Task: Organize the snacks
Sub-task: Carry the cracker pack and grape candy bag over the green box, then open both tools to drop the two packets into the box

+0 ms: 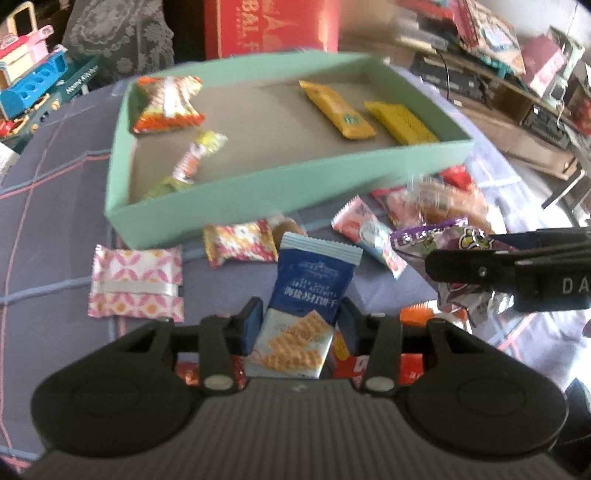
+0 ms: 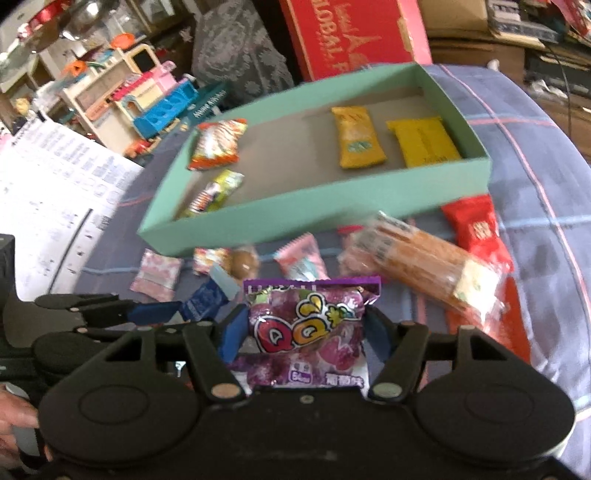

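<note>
My left gripper (image 1: 300,310) is shut on a blue cracker packet (image 1: 314,273), which stands upright between its blue pads, held above the checked cloth. My right gripper (image 2: 304,325) is shut on a purple gummy bag (image 2: 310,332). In the left wrist view that bag (image 1: 436,236) and the right gripper (image 1: 480,273) come in from the right. In the right wrist view the left gripper (image 2: 147,312) and the blue packet (image 2: 207,299) are at the left. Beyond both lies the open green box (image 1: 236,206) (image 2: 295,214), which holds an orange-white bag (image 1: 166,105), a small candy (image 1: 192,158) and two yellow bars (image 1: 338,110).
Loose snacks lie before the box: a pink patterned packet (image 1: 136,282), a floral packet (image 1: 240,242), a pink packet (image 1: 365,229), a long orange biscuit pack (image 2: 424,258) and a red packet (image 2: 476,225). A red carton (image 1: 273,26) stands behind. Toys (image 2: 147,103) and papers (image 2: 55,192) are left.
</note>
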Available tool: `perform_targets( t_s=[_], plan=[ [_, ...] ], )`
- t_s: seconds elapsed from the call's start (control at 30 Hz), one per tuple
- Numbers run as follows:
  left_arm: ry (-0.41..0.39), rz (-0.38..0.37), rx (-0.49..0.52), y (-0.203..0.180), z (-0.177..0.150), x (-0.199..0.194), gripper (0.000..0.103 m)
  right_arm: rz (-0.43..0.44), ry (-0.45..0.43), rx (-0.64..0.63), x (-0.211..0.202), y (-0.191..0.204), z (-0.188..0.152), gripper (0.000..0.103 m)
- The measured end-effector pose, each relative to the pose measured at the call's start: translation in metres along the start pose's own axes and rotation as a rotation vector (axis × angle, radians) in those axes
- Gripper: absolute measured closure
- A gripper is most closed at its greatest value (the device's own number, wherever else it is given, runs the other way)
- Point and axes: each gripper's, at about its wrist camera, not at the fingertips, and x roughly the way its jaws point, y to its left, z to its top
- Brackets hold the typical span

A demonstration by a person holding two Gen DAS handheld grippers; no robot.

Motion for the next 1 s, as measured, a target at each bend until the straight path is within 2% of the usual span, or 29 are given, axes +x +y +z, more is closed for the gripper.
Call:
perform_targets(
  t_s=[0.2, 0.4, 0.7, 0.83, 1.0],
  plan=[
    [-0.059, 0.020, -0.058, 0.019, 0.026, -0.021, 0.060, 0.037, -0.045, -0.042, -0.006, 0.019, 0.029, 0.037],
    [-0.119, 0.079, -0.104, 0.048, 0.070, -0.024, 0.060, 0.035, -0.092, -0.076, 0.006, 0.031, 0.076, 0.037],
    [-0.139, 0.153, -0.125, 0.083, 0.133, 0.004, 0.060, 0.013, -0.108, -0.084, 0.054, 0.042, 0.148, 0.037],
    [-0.117, 0.172, -0.132, 0.095, 0.148, 0.024, 0.060, 0.009, -0.104, -0.077, 0.081, 0.044, 0.170, 0.037],
    [-0.096, 0.181, -0.143, 0.104, 0.151, 0.043, 0.059, -0.003, -0.092, -0.069, 0.115, 0.047, 0.188, 0.037]
  ],
)
